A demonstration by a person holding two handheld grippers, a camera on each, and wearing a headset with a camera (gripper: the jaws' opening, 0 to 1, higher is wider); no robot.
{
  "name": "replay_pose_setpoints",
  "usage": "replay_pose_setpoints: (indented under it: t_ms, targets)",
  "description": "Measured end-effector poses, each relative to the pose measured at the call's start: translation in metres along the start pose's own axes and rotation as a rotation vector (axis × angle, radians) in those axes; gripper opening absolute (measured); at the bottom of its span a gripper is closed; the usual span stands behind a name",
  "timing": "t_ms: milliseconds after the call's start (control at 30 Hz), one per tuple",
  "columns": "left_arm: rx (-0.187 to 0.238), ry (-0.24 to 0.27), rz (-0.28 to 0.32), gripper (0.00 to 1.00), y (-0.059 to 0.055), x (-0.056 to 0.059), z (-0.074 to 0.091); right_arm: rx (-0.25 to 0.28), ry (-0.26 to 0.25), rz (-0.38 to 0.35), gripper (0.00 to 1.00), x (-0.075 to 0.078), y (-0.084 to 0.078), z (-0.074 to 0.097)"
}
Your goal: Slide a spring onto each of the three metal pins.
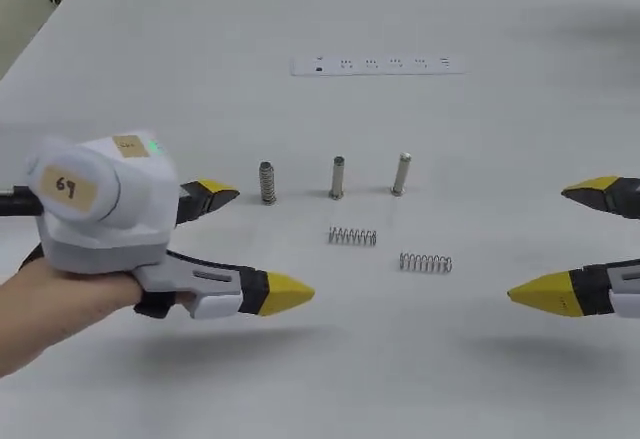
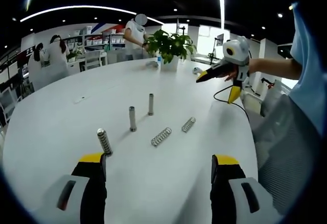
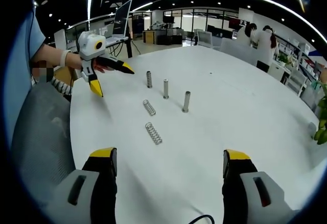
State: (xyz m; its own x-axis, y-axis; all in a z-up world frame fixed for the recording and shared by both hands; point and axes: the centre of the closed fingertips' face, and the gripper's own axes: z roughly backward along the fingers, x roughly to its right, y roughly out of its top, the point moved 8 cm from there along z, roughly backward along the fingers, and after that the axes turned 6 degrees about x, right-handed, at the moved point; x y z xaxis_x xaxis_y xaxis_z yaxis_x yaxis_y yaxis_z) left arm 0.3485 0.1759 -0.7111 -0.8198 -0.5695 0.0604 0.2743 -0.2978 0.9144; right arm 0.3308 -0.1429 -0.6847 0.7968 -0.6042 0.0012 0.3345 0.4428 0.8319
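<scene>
Three metal pins stand upright in a row on the white table. The left pin (image 1: 267,182) wears a spring; the middle pin (image 1: 338,177) and right pin (image 1: 401,174) are bare. Two loose springs (image 1: 352,236) (image 1: 425,262) lie in front of them. My left gripper (image 1: 262,244) hovers open just left of the row, holding nothing. My right gripper (image 1: 542,244) is open at the right edge, well away from the pins. In the left gripper view the sprung pin (image 2: 104,141) is nearest my left gripper (image 2: 159,160). In the right gripper view a loose spring (image 3: 153,133) lies ahead of my right gripper (image 3: 169,155).
A white power strip (image 1: 378,64) lies behind the pins. A potted plant (image 2: 168,45) stands at the table's far end, with people beyond it. A grey chair (image 3: 41,127) sits beside the table edge.
</scene>
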Motion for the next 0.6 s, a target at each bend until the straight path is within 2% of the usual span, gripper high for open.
replay_pose_setpoints:
  t_ms: [367, 600]
  targets:
    - [-0.006, -0.064, -0.037, 0.70, 0.000, -0.004, -0.017, 0.003, -0.001, -0.010, 0.84, -0.006, -0.003, 0.004]
    - [-0.025, -0.109, -0.086, 0.49, -0.003, -0.008, -0.033, 0.006, 0.000, -0.009, 0.84, -0.011, -0.003, 0.005]
